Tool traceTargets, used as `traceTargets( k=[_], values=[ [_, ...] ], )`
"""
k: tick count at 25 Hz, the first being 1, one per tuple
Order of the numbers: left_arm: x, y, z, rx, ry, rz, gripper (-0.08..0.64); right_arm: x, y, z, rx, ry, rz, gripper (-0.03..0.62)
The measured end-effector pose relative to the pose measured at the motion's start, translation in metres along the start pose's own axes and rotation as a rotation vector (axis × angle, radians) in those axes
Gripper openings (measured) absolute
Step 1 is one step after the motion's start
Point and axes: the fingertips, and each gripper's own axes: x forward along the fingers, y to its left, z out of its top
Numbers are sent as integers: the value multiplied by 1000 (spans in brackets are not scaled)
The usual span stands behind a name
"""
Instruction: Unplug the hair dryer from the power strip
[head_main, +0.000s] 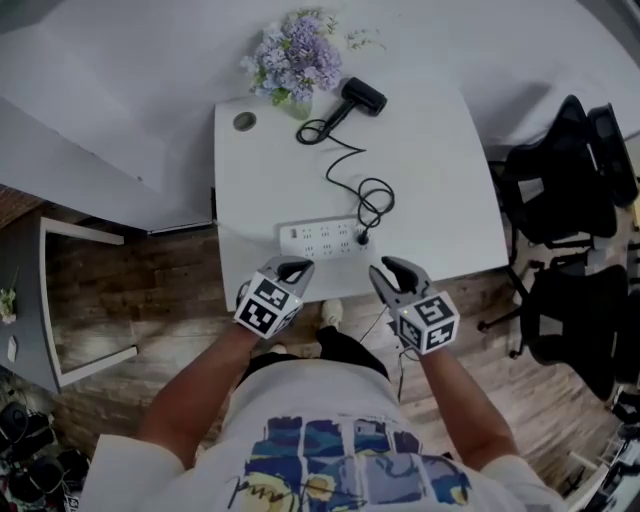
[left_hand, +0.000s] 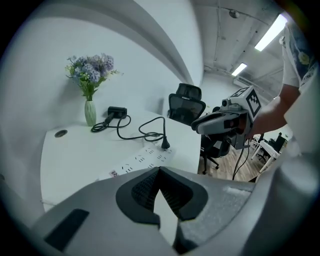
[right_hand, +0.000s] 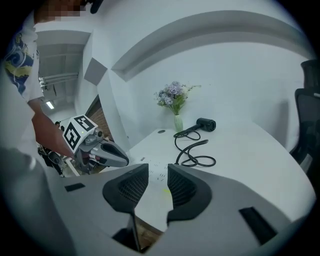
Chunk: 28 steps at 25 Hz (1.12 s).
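Note:
A black hair dryer (head_main: 360, 97) lies at the far side of the white table (head_main: 440, 170), beside a vase. Its black cord (head_main: 375, 200) loops forward, and the plug (head_main: 363, 238) sits in the right end of the white power strip (head_main: 325, 238) near the front edge. Both grippers hover at that edge, just short of the strip. The left gripper (head_main: 290, 270) has its fingertips together with nothing between them. The right gripper (head_main: 395, 275) is open and empty, in front of the plug. The strip (left_hand: 142, 160) and plug (left_hand: 165, 145) show beyond the left gripper (left_hand: 159, 172). The right gripper (right_hand: 157, 172) frames the strip.
A vase of purple flowers (head_main: 295, 60) stands at the table's back edge, and a round cable hole (head_main: 244, 121) is at the back left. Black office chairs (head_main: 570, 180) stand to the right on the wooden floor. A white-framed piece of furniture (head_main: 60, 300) is at the left.

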Motion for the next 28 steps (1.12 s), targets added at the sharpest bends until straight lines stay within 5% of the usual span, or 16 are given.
traceTargets(
  k=[20, 28],
  values=[
    [59, 38, -14, -88, 108, 56, 2, 80, -44, -16, -69, 135, 151, 133],
    [60, 39, -14, -66, 113, 56, 2, 92, -43, -16, -80, 156, 169, 112]
  ],
)
